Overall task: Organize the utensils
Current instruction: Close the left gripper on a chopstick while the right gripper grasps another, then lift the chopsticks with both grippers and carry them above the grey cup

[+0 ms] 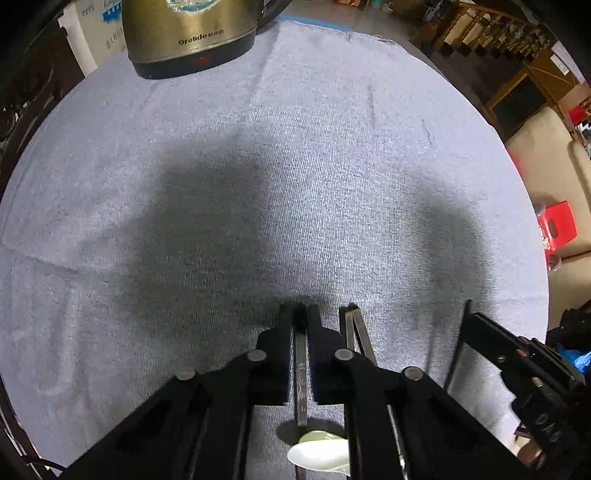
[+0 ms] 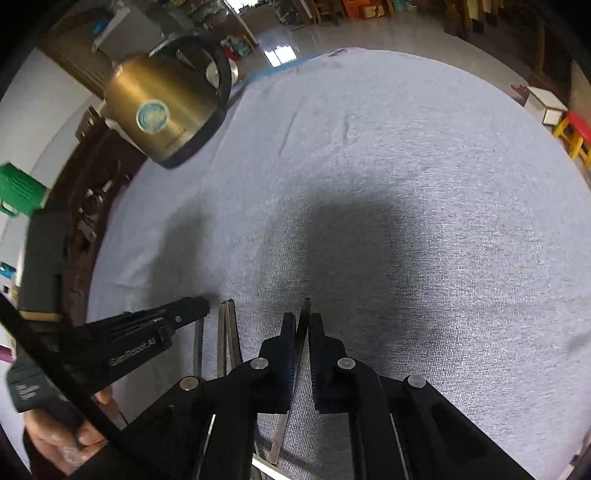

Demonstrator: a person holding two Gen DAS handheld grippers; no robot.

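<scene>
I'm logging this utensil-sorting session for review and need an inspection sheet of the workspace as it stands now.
Surface: round table under a grey cloth, shadowed mid-table.
Job's things: thin metal utensil handles; one in the left gripper, one in the right gripper, a loose pair lying between them; a pale spoon bowl at the near edge.
Clutter: brass-coloured electric kettle at the far edge.
Grippers: left gripper shut on a handle; right gripper shut on a handle.
Cables: nothing seen on the cloth.
Surroundings: red stool, wooden shelving, green crate.
</scene>
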